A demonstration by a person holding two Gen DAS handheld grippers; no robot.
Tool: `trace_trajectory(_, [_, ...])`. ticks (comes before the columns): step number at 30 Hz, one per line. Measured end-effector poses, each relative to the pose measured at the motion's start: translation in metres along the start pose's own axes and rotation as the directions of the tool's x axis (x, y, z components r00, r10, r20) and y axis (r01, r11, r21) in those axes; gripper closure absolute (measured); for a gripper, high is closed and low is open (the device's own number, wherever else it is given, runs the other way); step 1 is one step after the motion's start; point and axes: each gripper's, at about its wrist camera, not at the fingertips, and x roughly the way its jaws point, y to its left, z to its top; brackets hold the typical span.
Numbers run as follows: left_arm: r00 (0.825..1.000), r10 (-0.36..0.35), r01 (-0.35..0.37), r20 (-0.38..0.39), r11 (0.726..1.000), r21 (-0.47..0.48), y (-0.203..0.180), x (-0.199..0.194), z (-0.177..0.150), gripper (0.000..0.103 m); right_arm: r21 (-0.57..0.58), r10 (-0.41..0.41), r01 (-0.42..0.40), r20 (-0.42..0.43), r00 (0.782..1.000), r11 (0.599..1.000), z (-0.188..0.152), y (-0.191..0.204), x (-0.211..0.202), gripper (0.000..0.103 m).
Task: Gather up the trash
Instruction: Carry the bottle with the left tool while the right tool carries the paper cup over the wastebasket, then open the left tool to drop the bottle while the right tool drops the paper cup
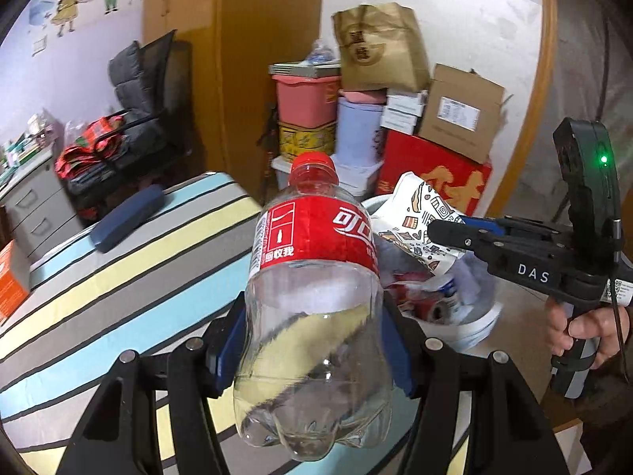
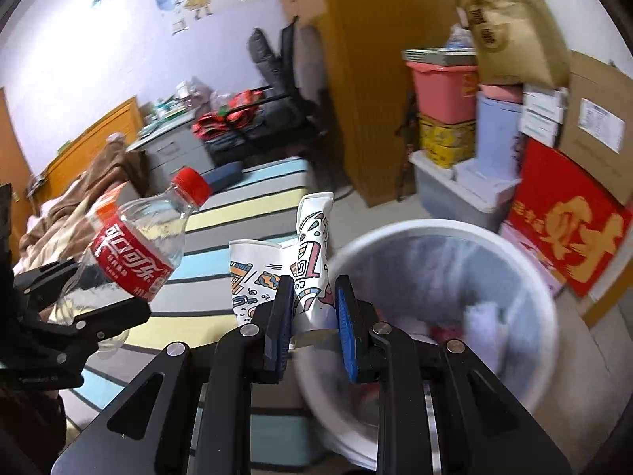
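Now my right gripper pinches the crushed paper cup at the bin's near rim, closer than my left gripper, clamped around the empty bottle, cap pointing binward.

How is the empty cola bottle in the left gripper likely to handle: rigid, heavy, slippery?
The cola bottle looks empty and clear, so probably light. Its thin plastic walls likely flex under the left gripper pads. The smooth, rounded body could slip or roll if released onto the striped bedcover.
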Motion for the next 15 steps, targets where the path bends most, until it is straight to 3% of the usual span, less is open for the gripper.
trace_trajectory(9, [0.995,-0.084,0.085,-0.046,0.996,0.032,-0.05,0.038,0.012,0.039,0.027,-0.137,0.138,-0.038,0.99,0.99,-0.006,-0.039,-0.004,0.081])
trace_trajectory(15, [0.992,-0.101,0.104,-0.071,0.994,0.038,-0.072,0.057,0.019,0.039,0.036,-0.175,0.177,-0.068,0.982,0.983,-0.008,-0.058,-0.001,0.081])
